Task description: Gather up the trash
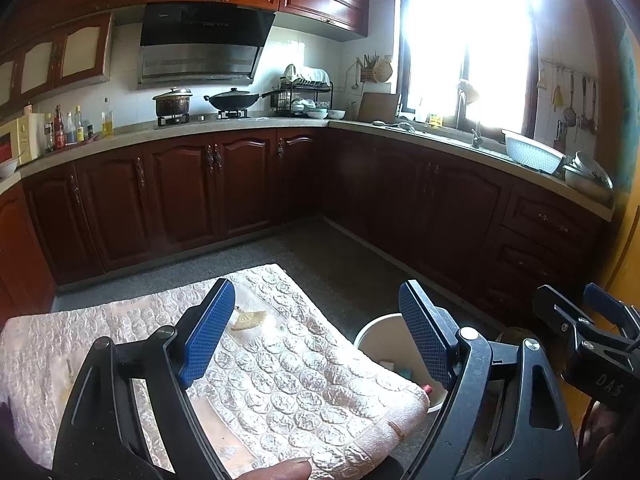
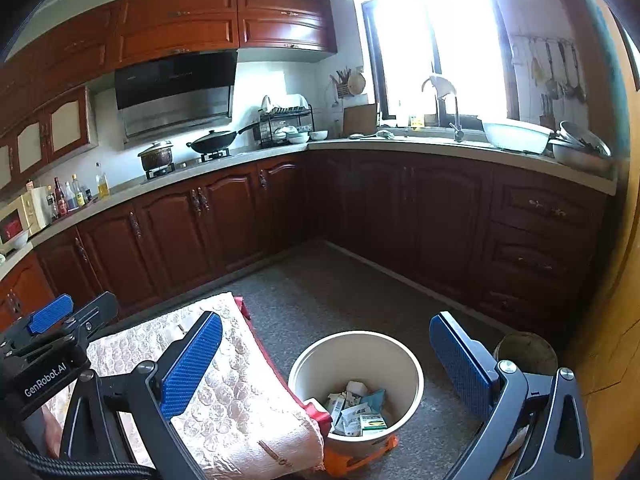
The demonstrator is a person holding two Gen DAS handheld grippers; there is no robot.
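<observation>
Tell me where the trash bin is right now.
The white trash bin stands on the floor just right of the cloth-covered table, seen between the right gripper's open fingers; it already holds wrappers.

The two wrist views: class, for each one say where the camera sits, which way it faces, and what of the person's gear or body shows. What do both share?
Left wrist: on the left tongs, facing forward and slightly down over the quilted cloth; a fingertip and the right tongs show.
Right wrist: on the right tongs, facing the trash bin; the left tongs show.
Shared: cloth, bin, wok.
</observation>
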